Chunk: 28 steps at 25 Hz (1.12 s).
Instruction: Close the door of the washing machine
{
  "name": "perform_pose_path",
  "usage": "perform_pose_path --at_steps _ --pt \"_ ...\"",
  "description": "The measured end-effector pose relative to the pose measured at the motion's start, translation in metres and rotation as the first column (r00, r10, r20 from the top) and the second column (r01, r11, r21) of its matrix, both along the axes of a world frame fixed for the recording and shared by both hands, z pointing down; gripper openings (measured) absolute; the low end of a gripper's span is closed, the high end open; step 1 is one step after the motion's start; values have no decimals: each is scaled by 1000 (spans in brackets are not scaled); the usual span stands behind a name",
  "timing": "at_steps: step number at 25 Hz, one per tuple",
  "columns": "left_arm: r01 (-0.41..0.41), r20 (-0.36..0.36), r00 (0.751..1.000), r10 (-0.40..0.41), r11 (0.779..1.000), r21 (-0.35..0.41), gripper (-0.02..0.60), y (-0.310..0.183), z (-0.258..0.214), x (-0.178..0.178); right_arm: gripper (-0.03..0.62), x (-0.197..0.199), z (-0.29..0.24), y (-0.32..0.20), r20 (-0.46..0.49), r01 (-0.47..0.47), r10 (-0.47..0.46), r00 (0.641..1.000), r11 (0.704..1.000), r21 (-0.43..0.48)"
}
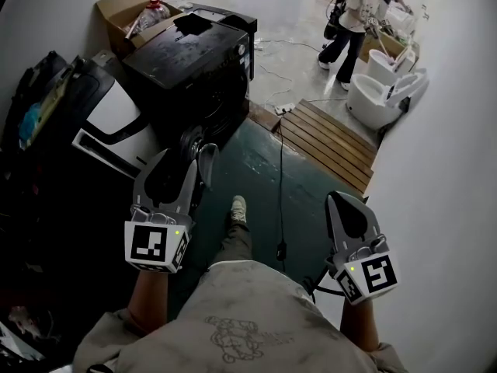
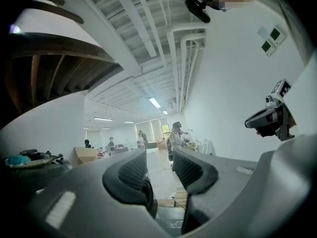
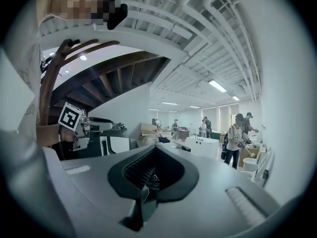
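Machine first: one black boxy washing machine stands on the floor, far left. Its one round glass-fronted door hangs open, just beyond the left gripper. The door is probably stiff, hinged and light, best pushed at its free rim. Of the two grippers, the left is spread and empty, and the right gripper is pinched closed on nothing.

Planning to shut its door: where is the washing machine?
In the head view, the black washing machine stands upper left, just beyond the left gripper, a cardboard box behind it.
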<state>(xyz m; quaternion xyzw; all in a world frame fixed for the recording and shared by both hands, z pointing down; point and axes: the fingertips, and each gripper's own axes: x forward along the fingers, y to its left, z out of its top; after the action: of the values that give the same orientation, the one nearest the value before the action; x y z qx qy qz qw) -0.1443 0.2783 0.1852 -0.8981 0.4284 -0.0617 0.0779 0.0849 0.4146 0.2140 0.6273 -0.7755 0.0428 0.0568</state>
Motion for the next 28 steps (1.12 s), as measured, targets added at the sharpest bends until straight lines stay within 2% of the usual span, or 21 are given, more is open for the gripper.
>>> perform_pose_path --at_steps 10,15,18,22,25,28 --pt "-13 24 1000 15 995 -98 156 -111 35 22 28 9 34 -113 1 29 -29 1000 993 -115" --pt "-4 51 999 13 987 -161 156 -185 57 28 28 10 55 -188 2 51 -52 999 979 -199" --pt "7 71 997 7 980 -198 158 -230 74 28 28 8 69 -234 50 73 -62 997 963 -260" --pt "31 102 995 -4 965 -261 158 -281 98 20 28 -4 84 -295 119 130 -96 988 940 -316" --pt "46 130 991 -6 948 -313 158 -315 120 14 28 -14 99 -336 97 159 -132 986 922 -353" --pt "47 158 987 16 922 -385 162 -340 151 8 28 -31 117 -371 72 188 -174 982 899 -396"
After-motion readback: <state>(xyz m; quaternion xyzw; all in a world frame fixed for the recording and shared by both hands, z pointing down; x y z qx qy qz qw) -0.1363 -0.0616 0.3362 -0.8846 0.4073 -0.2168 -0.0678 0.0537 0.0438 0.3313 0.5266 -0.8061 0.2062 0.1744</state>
